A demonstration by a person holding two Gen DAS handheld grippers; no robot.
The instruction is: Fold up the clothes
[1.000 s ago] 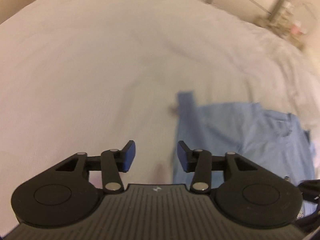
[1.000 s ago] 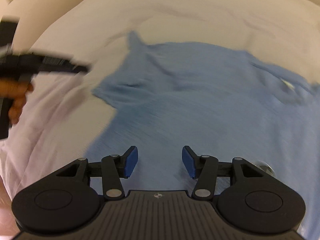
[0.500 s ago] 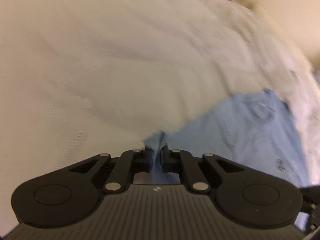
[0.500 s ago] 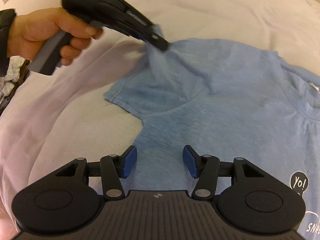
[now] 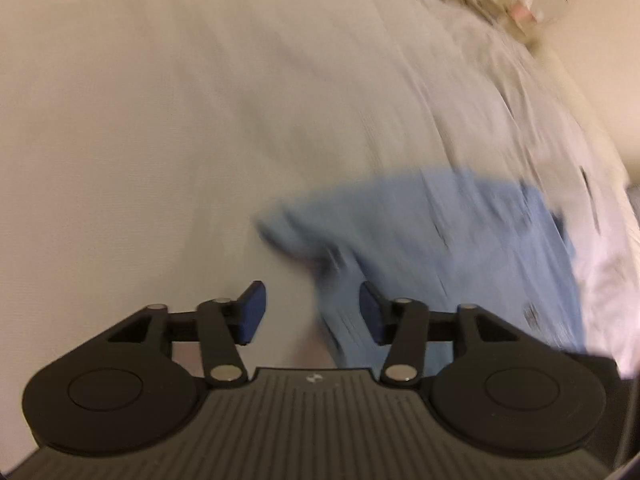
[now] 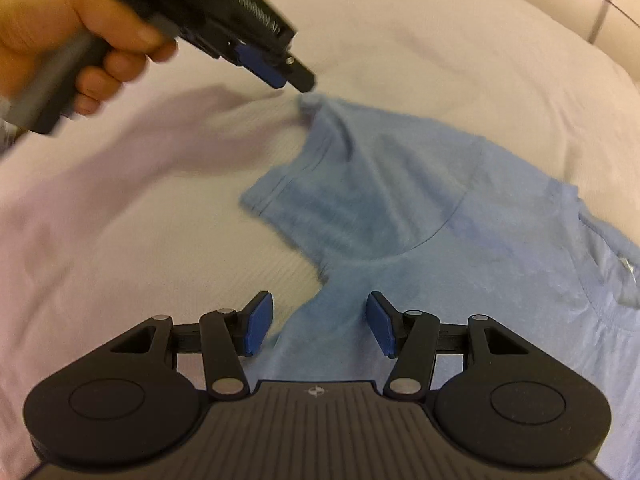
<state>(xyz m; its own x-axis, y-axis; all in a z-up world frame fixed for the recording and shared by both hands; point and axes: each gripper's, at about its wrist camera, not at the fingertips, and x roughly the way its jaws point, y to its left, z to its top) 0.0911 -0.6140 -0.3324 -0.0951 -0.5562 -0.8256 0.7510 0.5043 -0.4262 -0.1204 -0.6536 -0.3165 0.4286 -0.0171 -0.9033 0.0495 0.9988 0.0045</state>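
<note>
Here the blue T-shirt (image 6: 440, 216) lies flat on the bed (image 6: 160, 240), its sleeve tip just beyond the left gripper (image 6: 294, 78), whose jaws are opening empty, while the right gripper (image 6: 320, 326) hovers spread over the armpit.

Both views look forward and steeply down along your grippers' fingers, close above the bed (image 6: 460, 48). The left wrist view faces the white bedding with the blue T-shirt (image 5: 460, 248) at lower right, blurred. The right wrist view sits over the shirt's sleeve and also takes in your left gripper (image 6: 294, 78) at upper left. The views share the sleeve end of the shirt and the bedding beside it.
</note>
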